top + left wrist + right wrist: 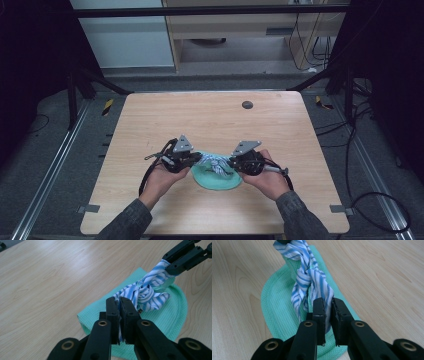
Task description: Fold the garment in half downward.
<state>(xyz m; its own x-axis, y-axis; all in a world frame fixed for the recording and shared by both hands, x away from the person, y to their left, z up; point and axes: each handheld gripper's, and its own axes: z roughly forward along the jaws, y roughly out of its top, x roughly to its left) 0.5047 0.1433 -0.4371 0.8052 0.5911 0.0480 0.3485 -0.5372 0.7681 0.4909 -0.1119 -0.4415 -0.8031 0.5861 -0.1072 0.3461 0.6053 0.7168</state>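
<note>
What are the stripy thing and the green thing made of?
Stripy cloth: looks like thin woven fabric, maybe cotton; it crumples and knots softly. Green cloth: thicker fabric with a waffle-grid texture and a stitched edge, matte, perhaps a dishcloth.

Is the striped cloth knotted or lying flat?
Knotted: the striped cloth twists into a knot between the left gripper and right gripper, above the green cloth.

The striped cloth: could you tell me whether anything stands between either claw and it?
Nothing visible does. The left claw and the right claw are each shut on an end of the striped cloth, which is knotted between them above the green cloth.
</note>
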